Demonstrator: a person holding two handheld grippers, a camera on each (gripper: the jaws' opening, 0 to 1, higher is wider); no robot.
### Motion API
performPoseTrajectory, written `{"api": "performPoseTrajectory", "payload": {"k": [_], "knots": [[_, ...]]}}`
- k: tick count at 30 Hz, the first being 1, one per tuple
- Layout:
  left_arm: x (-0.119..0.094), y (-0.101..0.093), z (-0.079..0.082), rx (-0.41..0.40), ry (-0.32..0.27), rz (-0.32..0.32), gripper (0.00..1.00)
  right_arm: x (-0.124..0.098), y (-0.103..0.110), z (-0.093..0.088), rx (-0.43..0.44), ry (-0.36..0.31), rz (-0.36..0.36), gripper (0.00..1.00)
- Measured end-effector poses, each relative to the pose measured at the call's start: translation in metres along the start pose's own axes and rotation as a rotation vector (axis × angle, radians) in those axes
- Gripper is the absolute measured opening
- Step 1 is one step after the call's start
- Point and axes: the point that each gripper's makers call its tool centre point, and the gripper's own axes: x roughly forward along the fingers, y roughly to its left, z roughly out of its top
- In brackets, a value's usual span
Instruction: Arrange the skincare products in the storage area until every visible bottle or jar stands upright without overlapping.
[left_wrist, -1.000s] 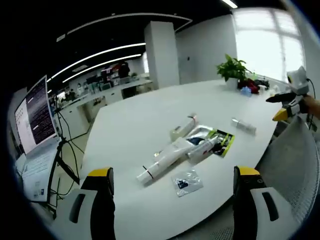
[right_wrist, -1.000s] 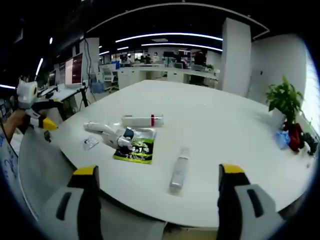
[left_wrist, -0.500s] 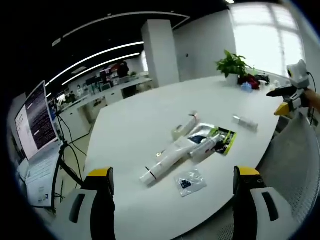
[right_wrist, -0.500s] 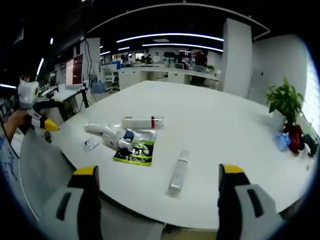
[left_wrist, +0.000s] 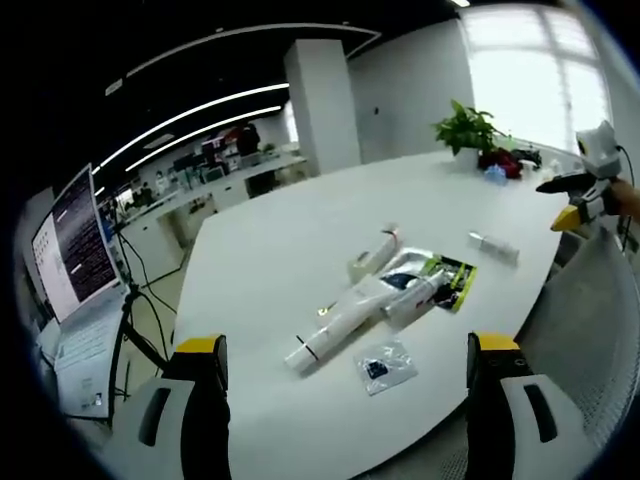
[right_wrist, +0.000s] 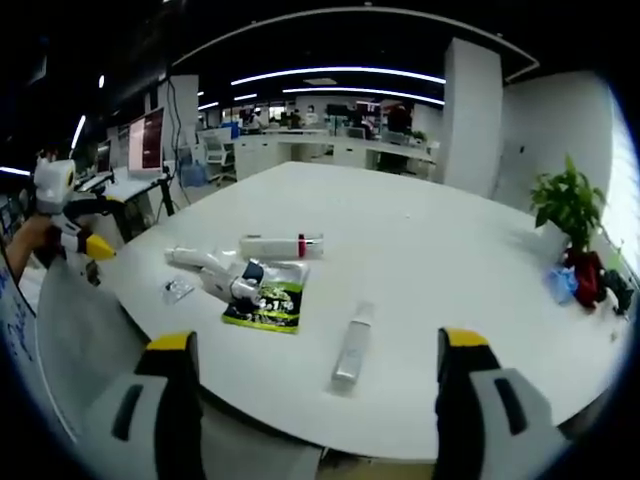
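Note:
Several skincare items lie flat on the white table (left_wrist: 270, 220). In the left gripper view a long white tube (left_wrist: 335, 325) lies nearest, with a shorter white tube with a red band (left_wrist: 372, 255) behind it. A white bottle with a dark cap (left_wrist: 412, 290) rests across a green-black sachet (left_wrist: 452, 280), and a silver tube (left_wrist: 495, 247) lies apart to the right. My left gripper (left_wrist: 346, 345) is open and empty, short of the table. The right gripper view shows the red-banded tube (right_wrist: 280, 246), the capped bottle (right_wrist: 235, 283), the sachet (right_wrist: 265, 305) and the silver tube (right_wrist: 350, 345). My right gripper (right_wrist: 312, 340) is open and empty.
A small clear packet (left_wrist: 383, 367) lies near the table's edge. A potted plant (left_wrist: 465, 130) and small items stand at the far end. A lit monitor on a stand (left_wrist: 75, 235) is to the left. Grey mesh chair backs (left_wrist: 590, 310) (right_wrist: 80, 320) stand by the table.
Both views have drifted slightly with the hands. The products lie as they did and both grippers stay open.

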Motion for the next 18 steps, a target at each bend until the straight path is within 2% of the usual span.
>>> {"api": "performPoseTrajectory", "payload": {"k": [12,18], "knots": [[0.0024,0.0014,-0.0032,-0.009,0.018,0.003,0.97,-0.0014,-0.0018,-0.0007,-0.006,0.009,0.001,1.00],[0.0021,0.0036,-0.0069,0.001,0.034,0.009,0.97,-0.0055,-0.0076,0.0063,-0.022,-0.001,-0.009,1.00]]}}
